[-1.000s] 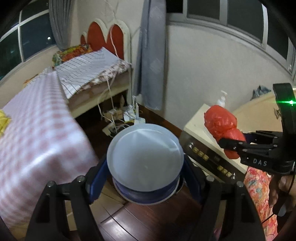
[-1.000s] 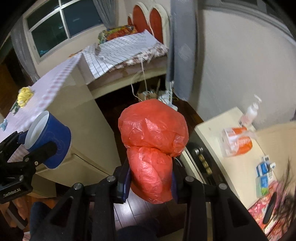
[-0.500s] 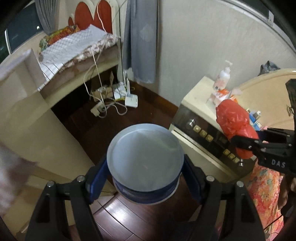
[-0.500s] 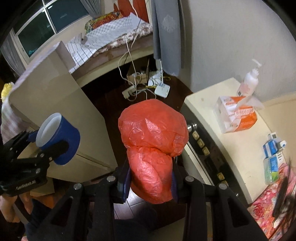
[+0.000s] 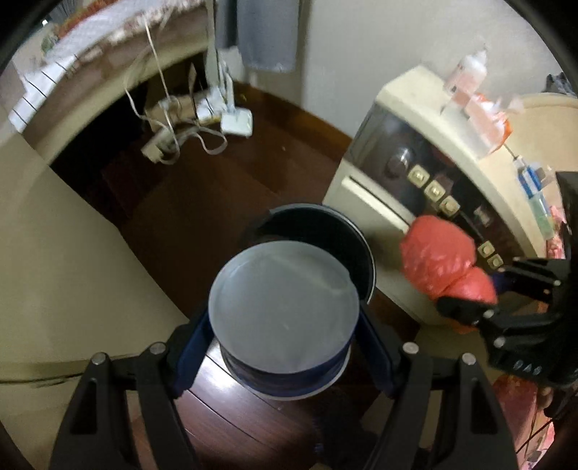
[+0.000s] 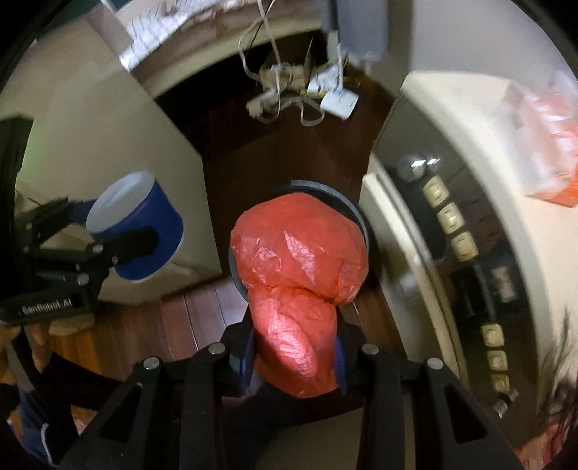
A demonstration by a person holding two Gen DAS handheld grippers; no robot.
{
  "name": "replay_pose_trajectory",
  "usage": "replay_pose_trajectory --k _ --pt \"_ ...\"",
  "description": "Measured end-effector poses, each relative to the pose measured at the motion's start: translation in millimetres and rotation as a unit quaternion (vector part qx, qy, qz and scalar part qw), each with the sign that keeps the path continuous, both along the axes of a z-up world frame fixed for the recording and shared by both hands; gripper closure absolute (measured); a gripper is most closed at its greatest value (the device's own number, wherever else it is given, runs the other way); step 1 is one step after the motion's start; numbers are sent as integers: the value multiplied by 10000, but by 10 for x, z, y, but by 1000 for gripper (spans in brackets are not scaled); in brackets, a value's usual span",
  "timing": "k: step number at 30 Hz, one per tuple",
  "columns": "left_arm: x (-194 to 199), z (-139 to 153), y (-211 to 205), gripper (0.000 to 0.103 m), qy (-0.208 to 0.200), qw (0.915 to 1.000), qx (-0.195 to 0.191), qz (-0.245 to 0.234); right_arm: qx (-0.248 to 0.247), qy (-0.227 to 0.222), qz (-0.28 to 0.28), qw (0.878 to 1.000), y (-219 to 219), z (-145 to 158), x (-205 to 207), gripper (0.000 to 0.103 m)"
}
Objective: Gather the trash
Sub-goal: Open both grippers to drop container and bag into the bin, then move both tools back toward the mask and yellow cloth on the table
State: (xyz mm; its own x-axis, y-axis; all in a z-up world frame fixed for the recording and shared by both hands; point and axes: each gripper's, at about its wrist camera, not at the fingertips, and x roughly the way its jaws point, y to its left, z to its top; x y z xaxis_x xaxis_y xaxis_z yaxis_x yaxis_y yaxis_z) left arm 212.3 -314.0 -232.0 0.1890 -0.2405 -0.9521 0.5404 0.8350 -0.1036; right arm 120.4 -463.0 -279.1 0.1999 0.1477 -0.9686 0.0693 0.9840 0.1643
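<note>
Clamping a round blue paper cup with a pale inside (image 5: 283, 311), the left gripper (image 5: 285, 340) held it by its side wall, both blue pads pressed on, mouth turned toward the lens so the cup's axis ran straight along the fingers. Behind the cup, at about 1 o'clock from it, stood a dark round waste bin (image 5: 336, 231) on the floor, its open mouth facing up.

The right gripper (image 6: 296, 356) was shut tight on a crumpled red plastic bag (image 6: 300, 267), pinched at its narrower lower lobe; the bag's long axis ran from 6 to 12 o'clock in the right wrist view, the fatter lobe leading and hanging over the bin's rim (image 6: 352, 208). From the left wrist view that same bag sat at 3 o'clock, well apart from the cup.

Underfoot lay a dark polished wooden plank floor (image 5: 202, 188). A cream cabinet with a dark panel of square buttons (image 5: 430, 188) stood just beside the bin at 2 o'clock, with a pump bottle (image 5: 466, 72) and blurred packets on top. A tangle of white cables and a power strip (image 5: 173, 133) lay at 11 o'clock under a bed edge, with a grey curtain (image 5: 263, 32) hanging at 12.
</note>
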Motion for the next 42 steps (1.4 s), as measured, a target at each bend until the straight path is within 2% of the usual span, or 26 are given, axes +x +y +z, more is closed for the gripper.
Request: replay_pose_trajectory --k 8,10,11,12,13,15,19,23,26,28,30,37,42 --pt "257 -591 -238 26 403 9988 196 -195 -118 558 561 9968 36 -760 298 65" --pt "320 -807 -300 20 572 9980 167 -220 -209 563 694 9958 47 -948 360 63" --pt "356 -937 -338 15 676 9972 240 -189 -288 593 775 9948 72 -1073 385 48" --pt "381 -1046 -342 5 801 9963 273 -135 -447 651 935 9925 111 -1197 393 15" --pt "391 -1127 -321 5 878 9957 288 -56 -686 666 1065 9897 144 -1285 383 3" --pt "378 -1179 -278 5 806 9958 434 67 -753 675 1107 9887 148 -1341 345 0" --pt "259 -1067 -178 5 583 9970 493 78 -656 580 867 9924 75 -1223 240 0" --pt "169 -790 -67 5 472 9965 642 234 -546 669 326 9957 -64 -950 113 0" --pt "88 -368 56 5 248 9968 649 382 -513 707 -187 9960 -183 -567 43 0" --pt "3 7 149 5 12 9980 465 435 -549 544 -395 9962 -218 -219 -8 0" --pt "-134 388 247 5 -238 9983 301 439 -545 325 -485 9968 -208 114 -50 0" --pt "-506 1297 609 4 -794 9959 28 424 -573 -458 -405 9965 116 1232 -159 0" --pt "-677 1833 973 4 -1124 9911 -172 689 -522 -923 -294 9939 385 1813 -173 0"
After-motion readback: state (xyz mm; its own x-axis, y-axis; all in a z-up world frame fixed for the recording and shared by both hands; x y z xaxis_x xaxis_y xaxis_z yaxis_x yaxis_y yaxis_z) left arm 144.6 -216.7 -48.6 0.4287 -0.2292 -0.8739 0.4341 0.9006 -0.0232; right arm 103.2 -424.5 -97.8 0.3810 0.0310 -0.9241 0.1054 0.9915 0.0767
